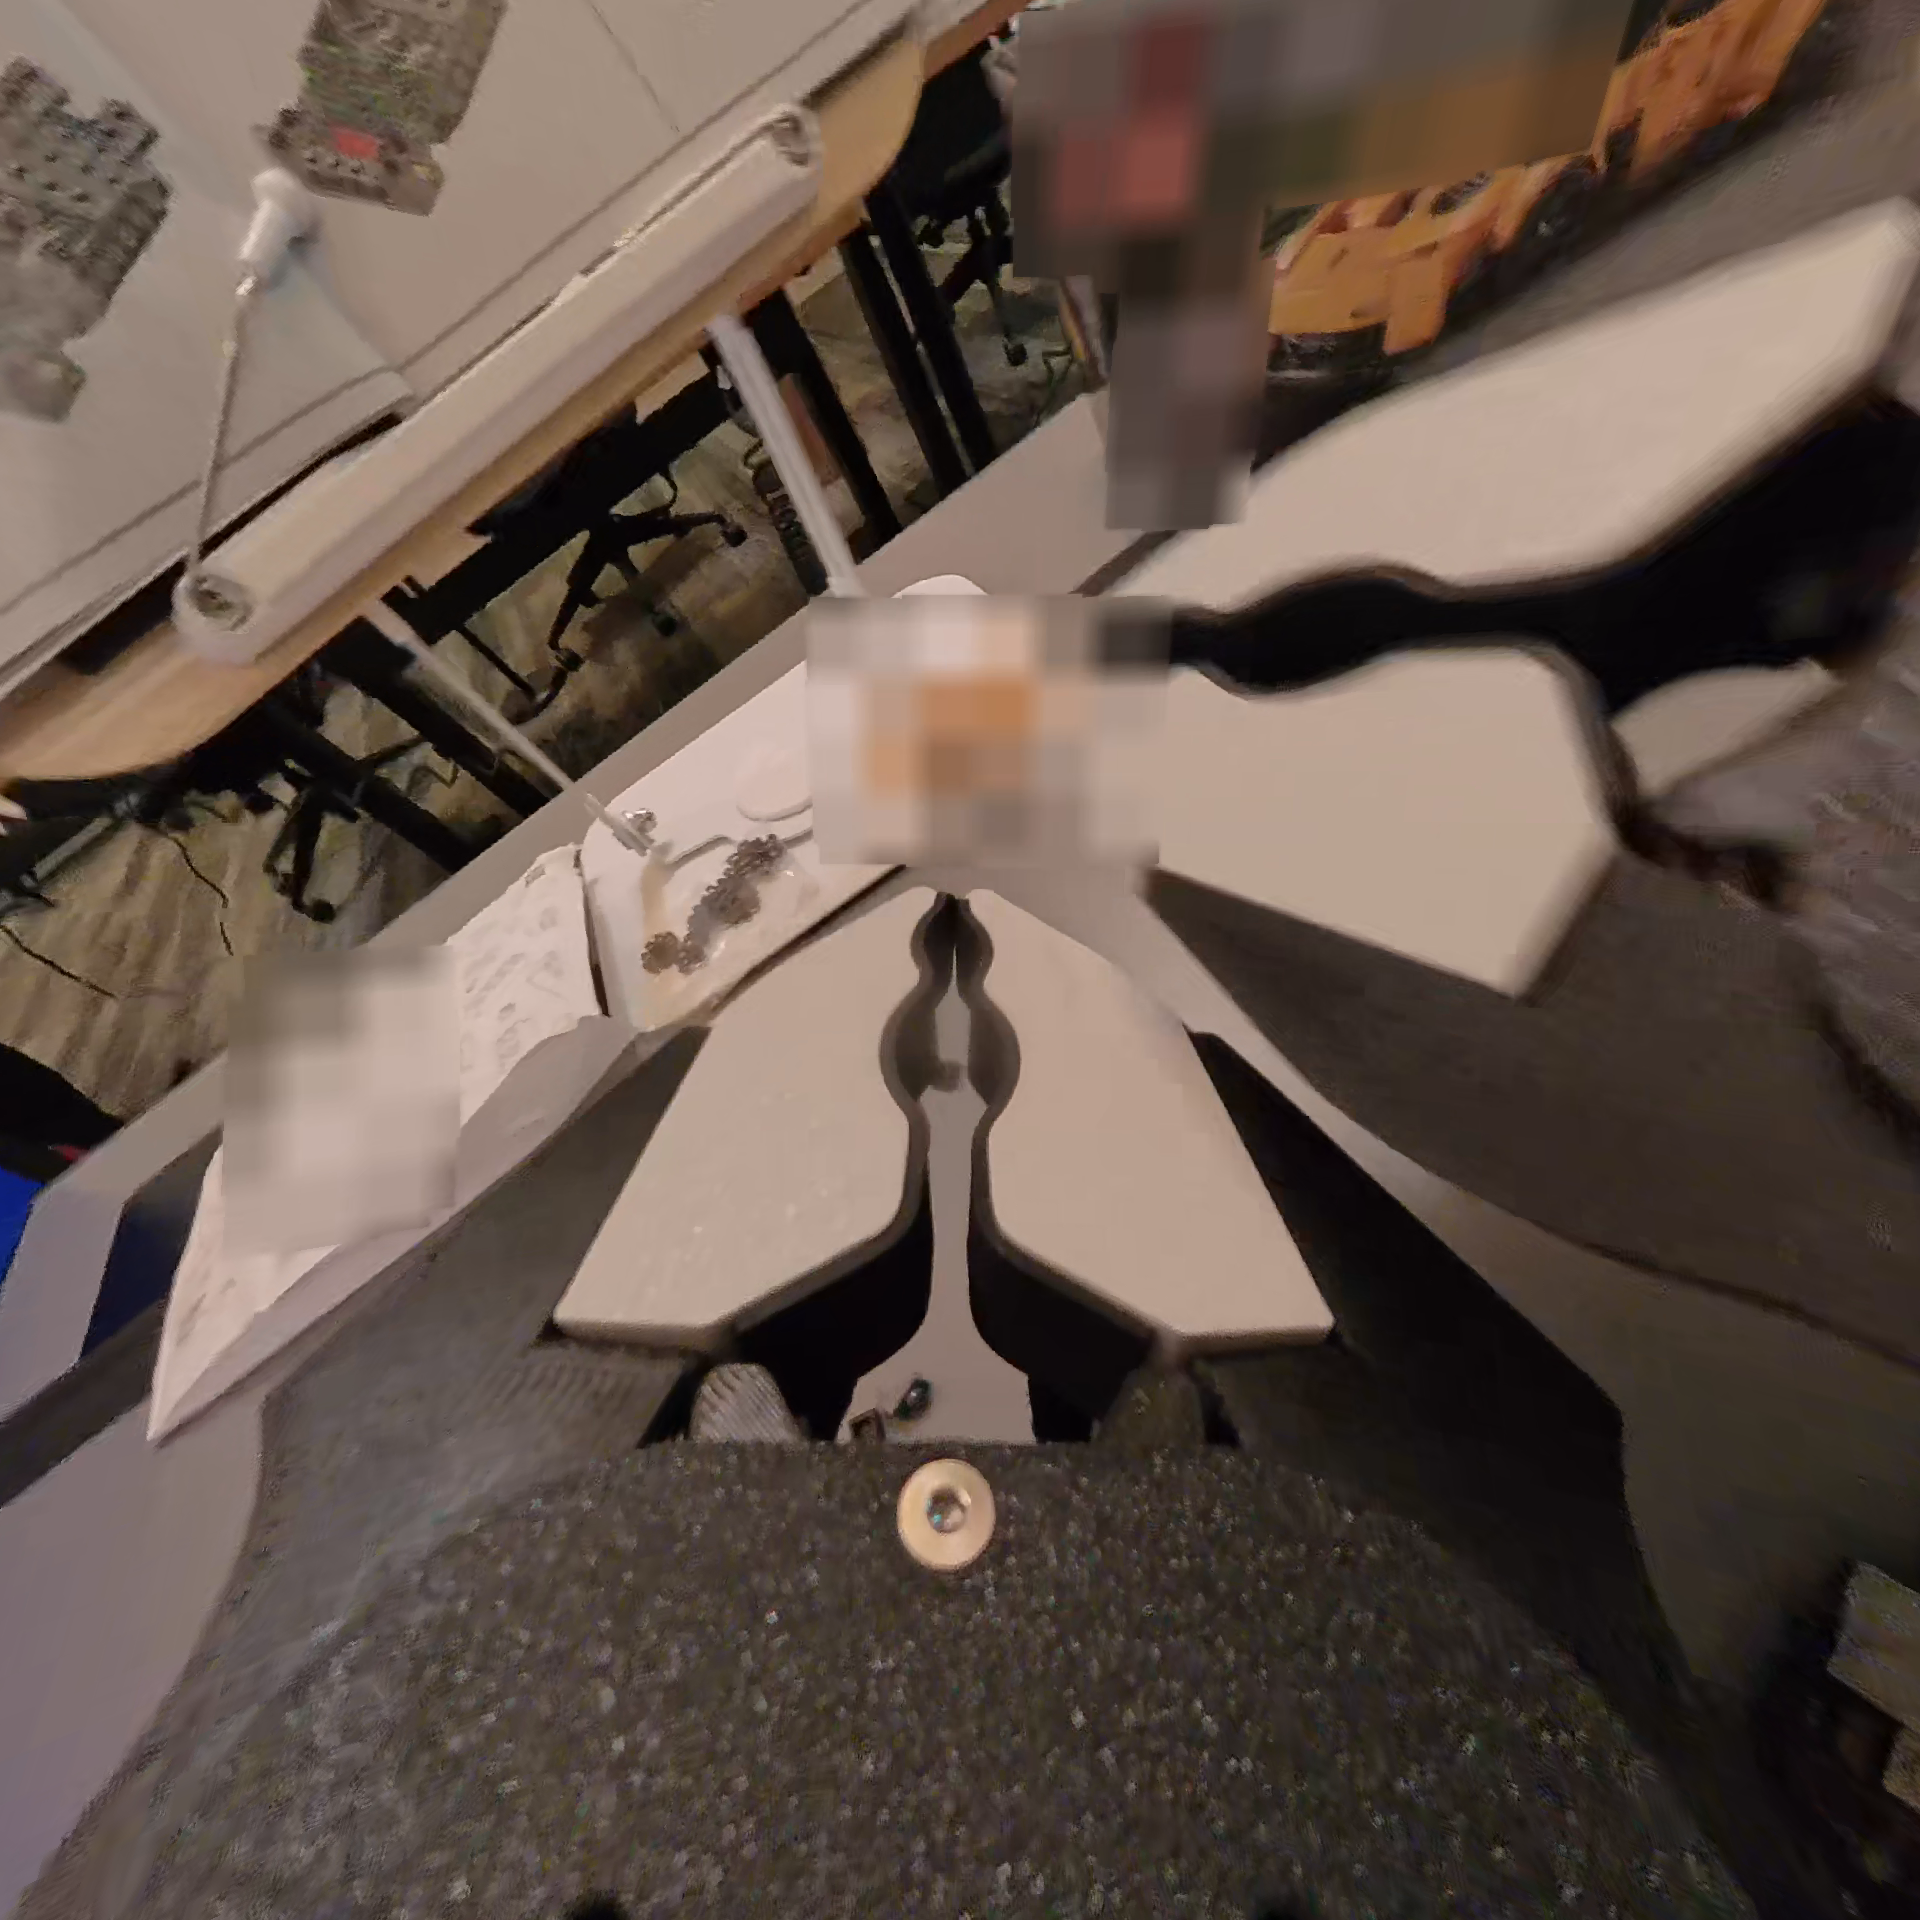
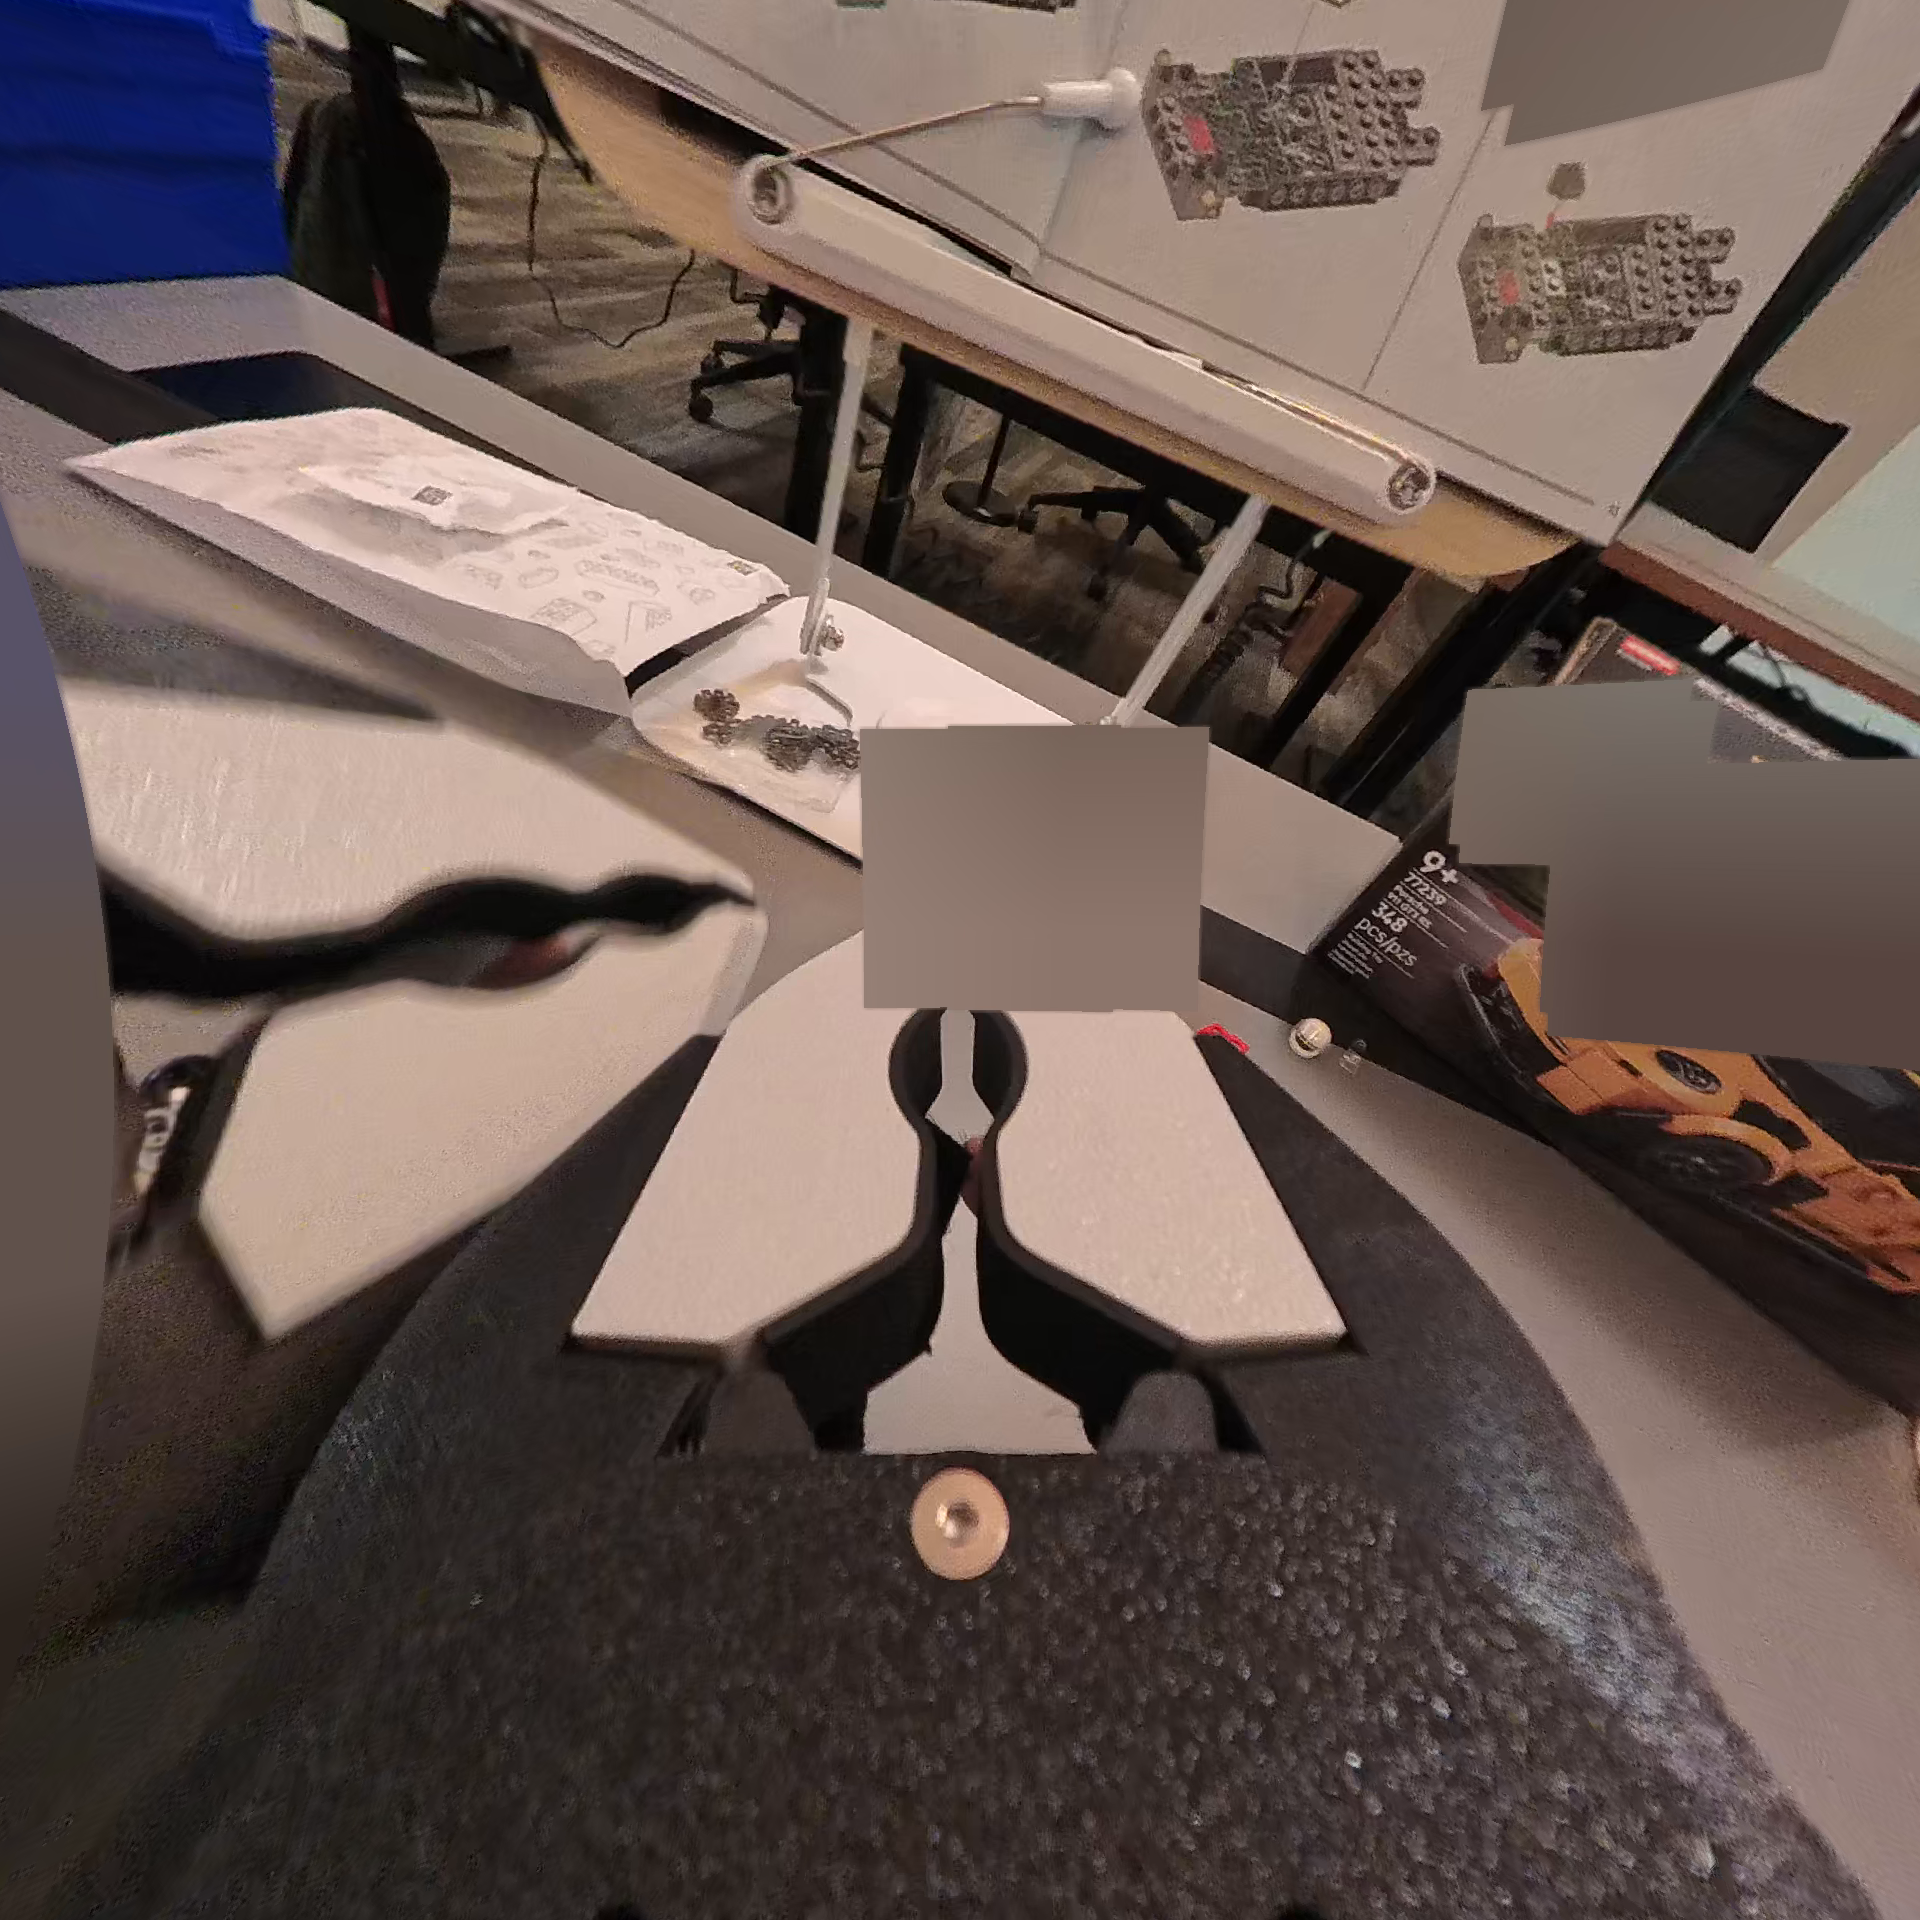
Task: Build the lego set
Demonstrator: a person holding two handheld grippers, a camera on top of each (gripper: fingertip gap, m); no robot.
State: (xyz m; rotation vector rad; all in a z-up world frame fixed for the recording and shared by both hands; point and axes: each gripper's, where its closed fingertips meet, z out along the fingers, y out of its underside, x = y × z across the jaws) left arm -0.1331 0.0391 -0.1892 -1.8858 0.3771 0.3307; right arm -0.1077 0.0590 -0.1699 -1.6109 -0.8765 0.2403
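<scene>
Several dark lego pieces (image 2: 781, 736) beside paper bag (image 2: 436, 540)

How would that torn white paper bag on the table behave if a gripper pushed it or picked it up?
The white paper bag looks thin and creased, so it would probably slide easily on the smooth grey table and crumple when pinched. It lies nearly flat with its end torn open, so it is likely light. Lifted by one corner, it would probably sag.

Grey tabletop (image 2: 1351, 1195), white paper bag (image 2: 416, 540), clear bag of dark pieces (image 2: 779, 738), boxed set (image 2: 1662, 1122) at right edge
</scene>
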